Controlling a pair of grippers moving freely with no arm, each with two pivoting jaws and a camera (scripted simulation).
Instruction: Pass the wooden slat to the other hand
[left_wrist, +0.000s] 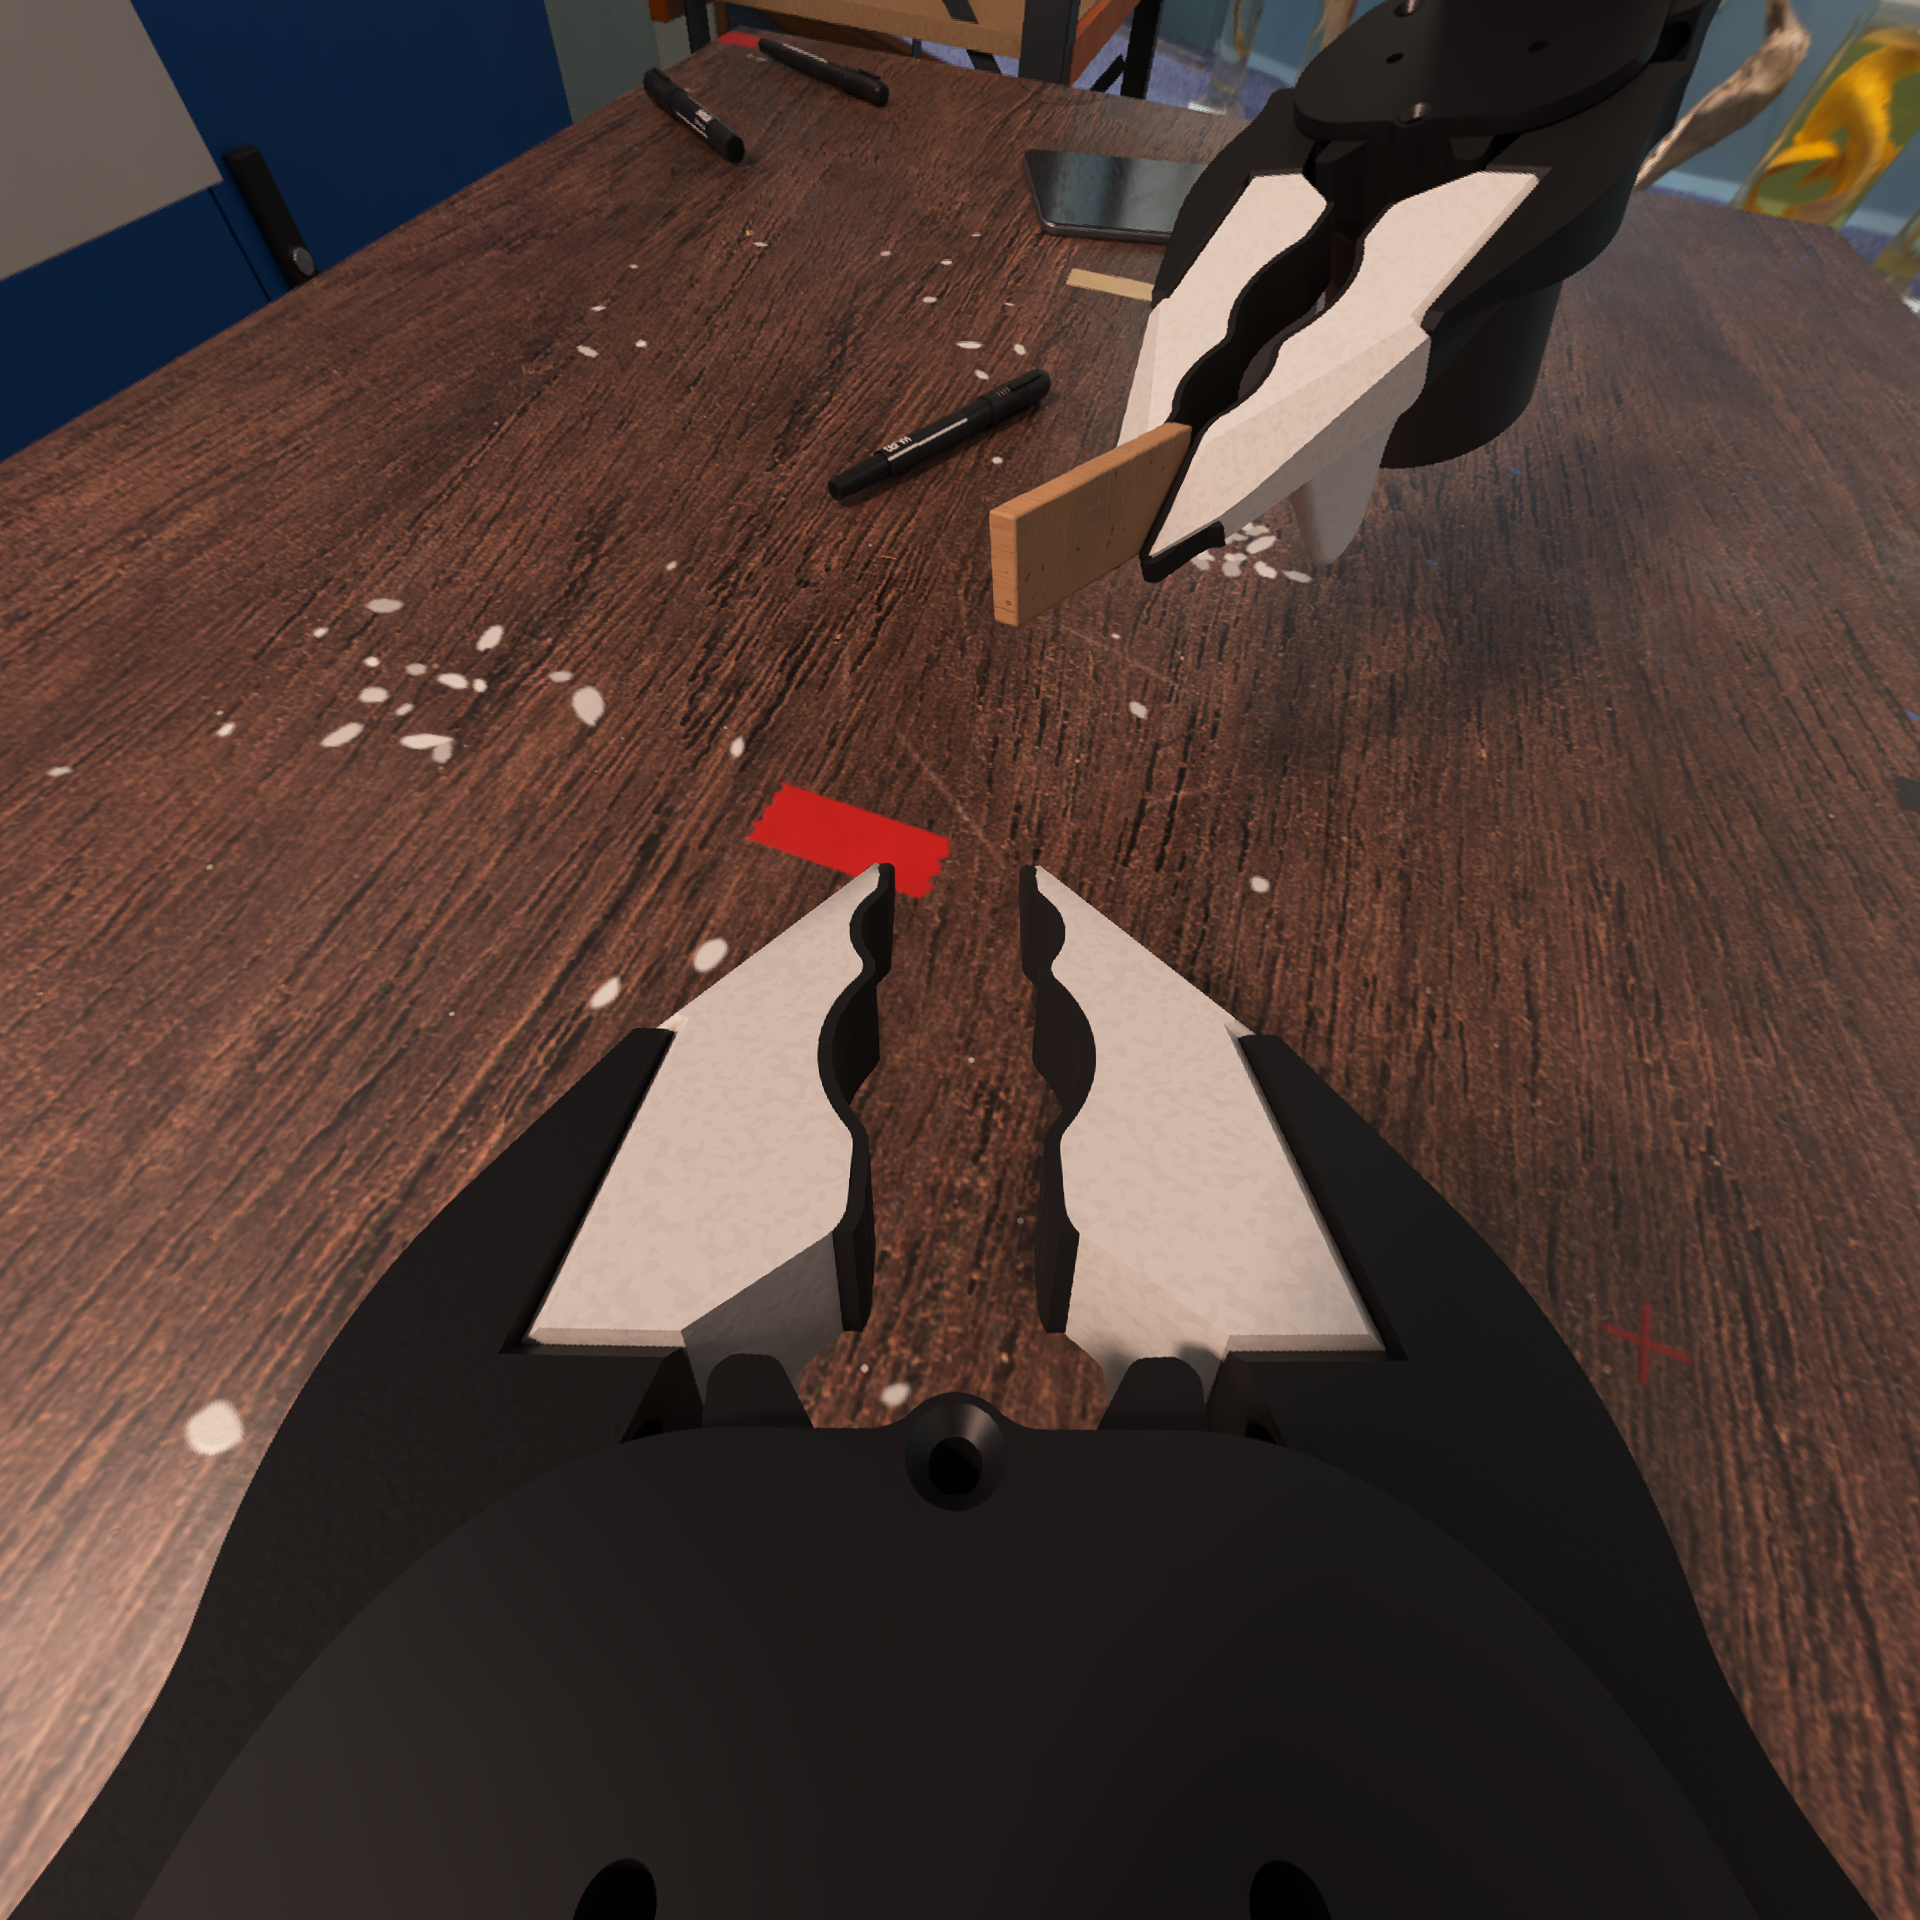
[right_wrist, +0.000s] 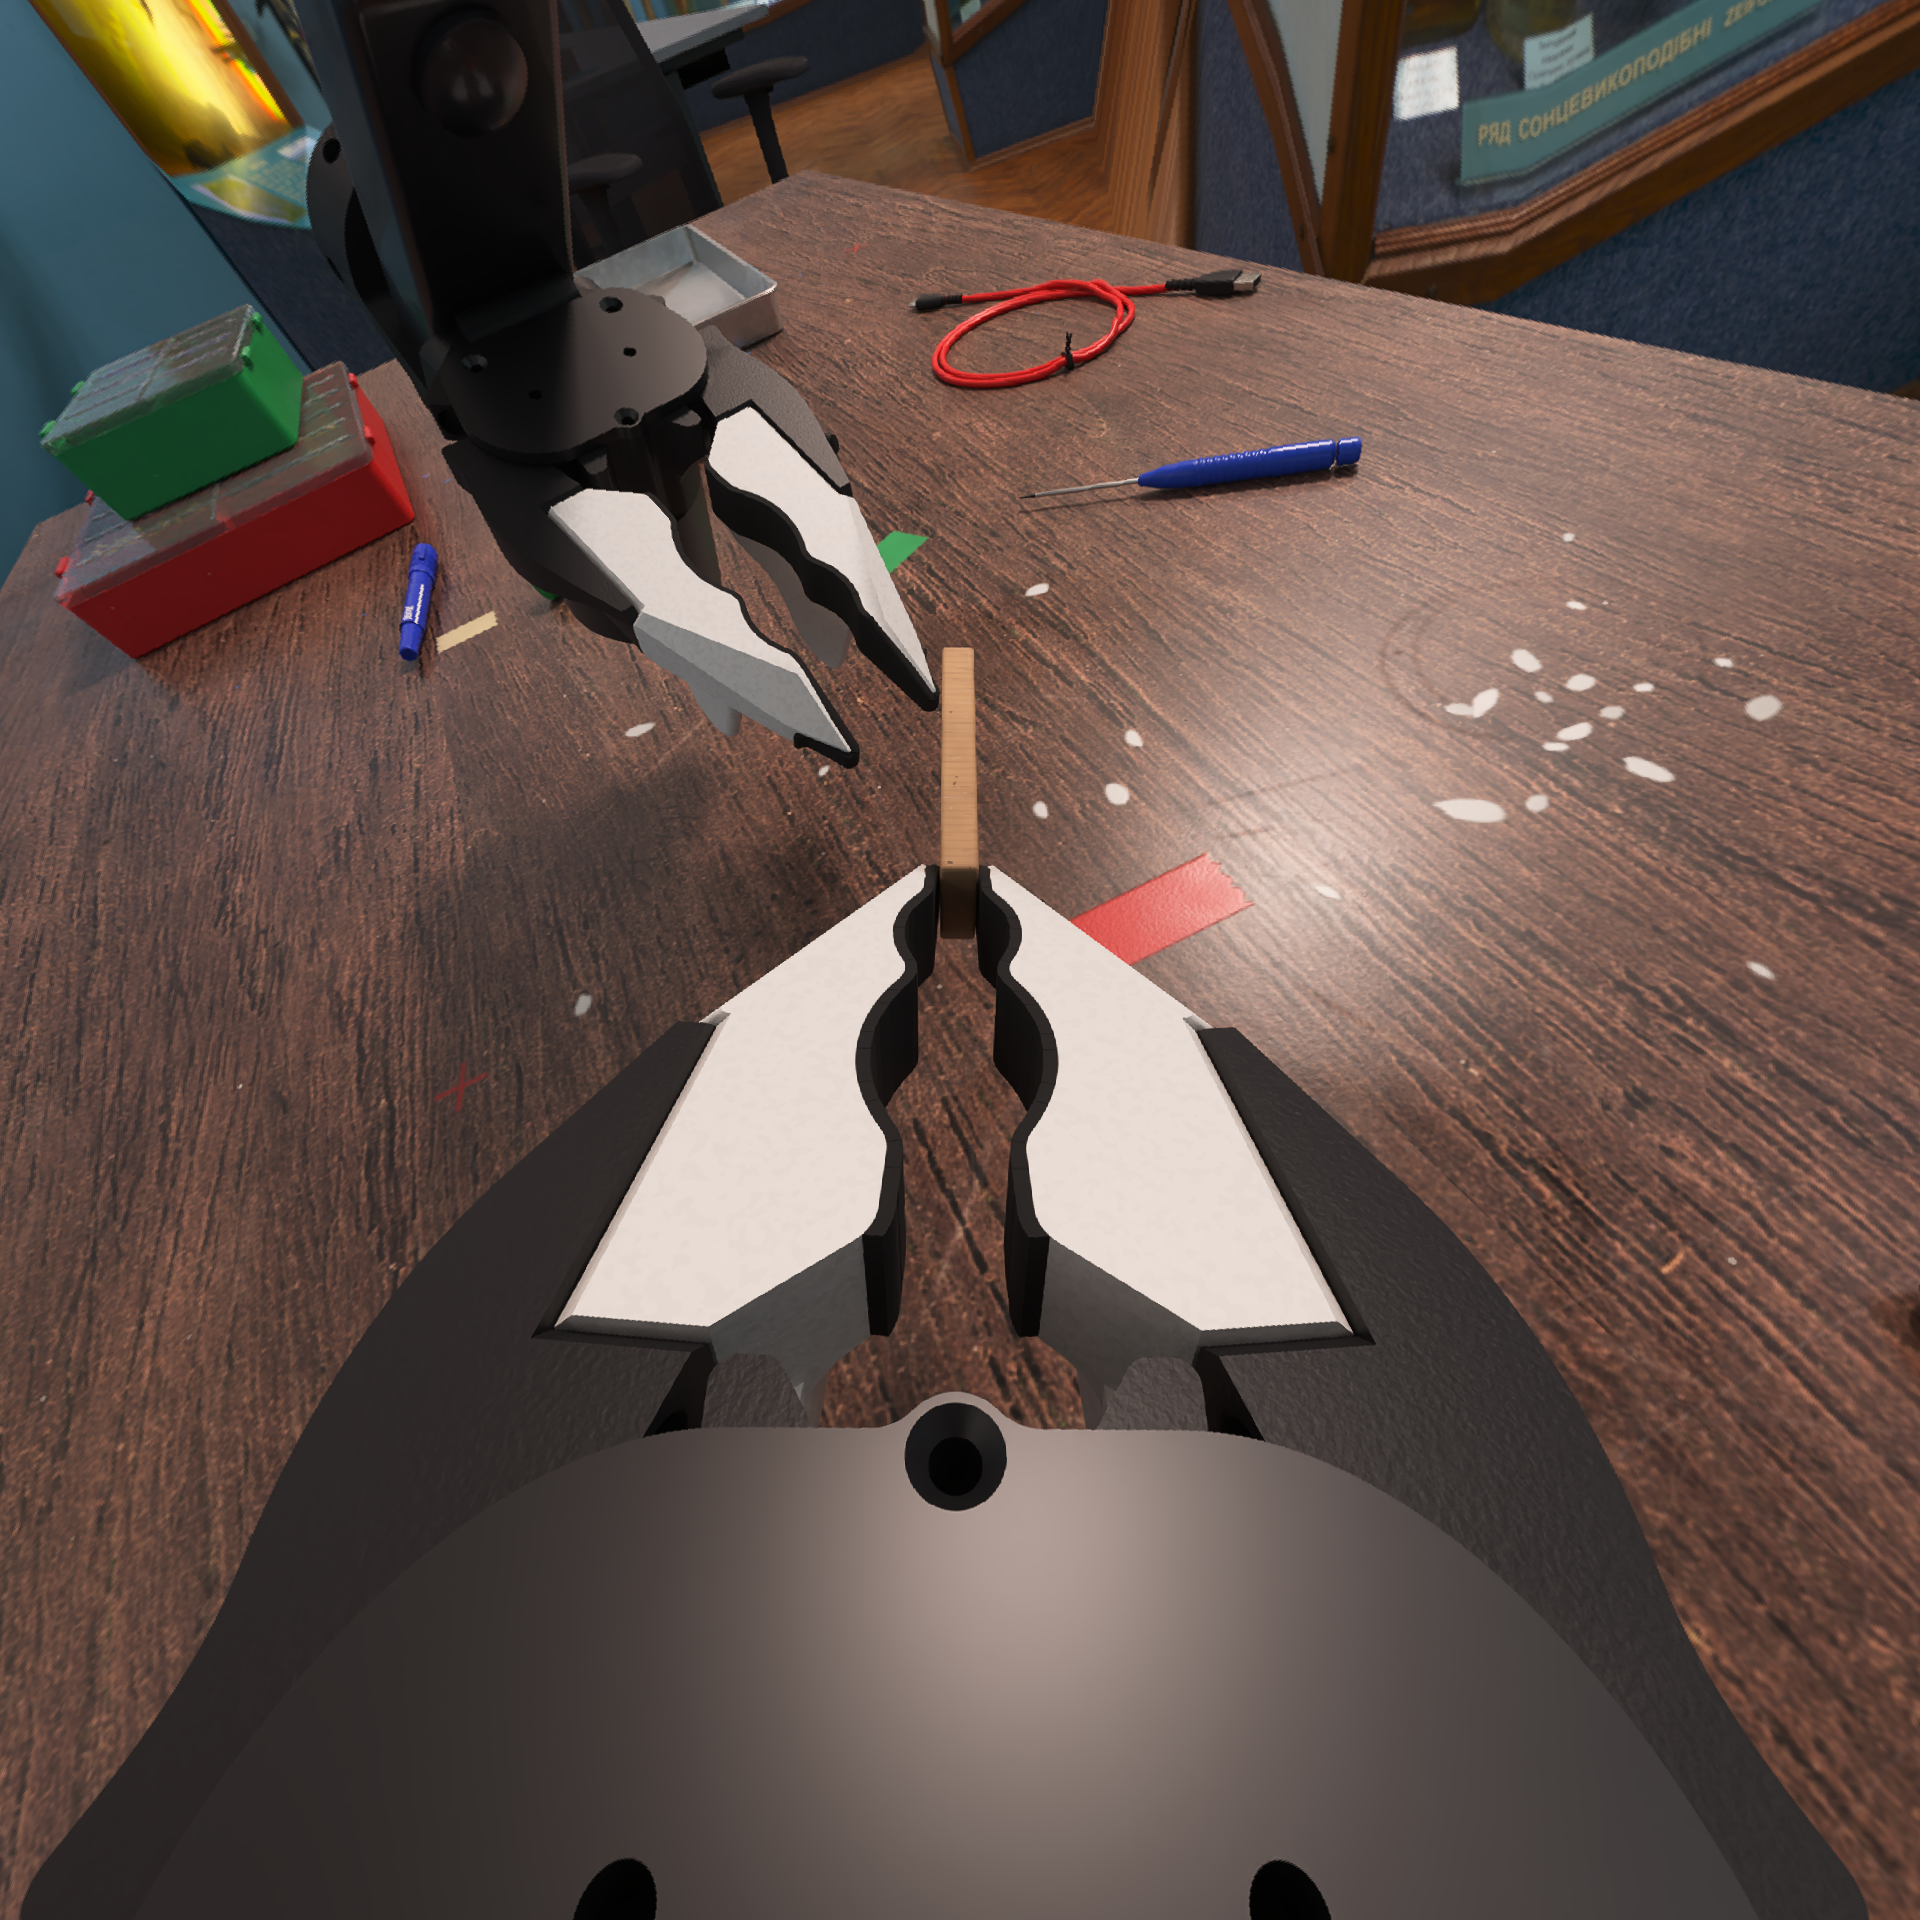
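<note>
— Where's your wooden slat (right_wrist: 957, 769) right now?

— Pinched at one end between the tips of your right gripper (right_wrist: 957, 883), held up off the dark wood table (right_wrist: 1455, 1091) (nothing under it but air). It stands on edge and points straight out from the fingertips, over the middle of the tabletop, just past a strip of red tape (right_wrist: 1164, 914).

— And your left gripper (left_wrist: 956, 878)?

— Its jaws are parted with nothing between them. In the right wrist view its tips hang just beside the slat's free end; whether they touch it I cannot tell.

— What else lies on your table?

— A black marker (left_wrist: 940, 436) near the slat, two more black markers (left_wrist: 694, 114) toward one far edge, a coiled red cable (right_wrist: 1039, 327), a blue screwdriver (right_wrist: 1236, 468), and a green box (right_wrist: 177, 410) stacked on a red box (right_wrist: 239, 551) at a corner.
</note>
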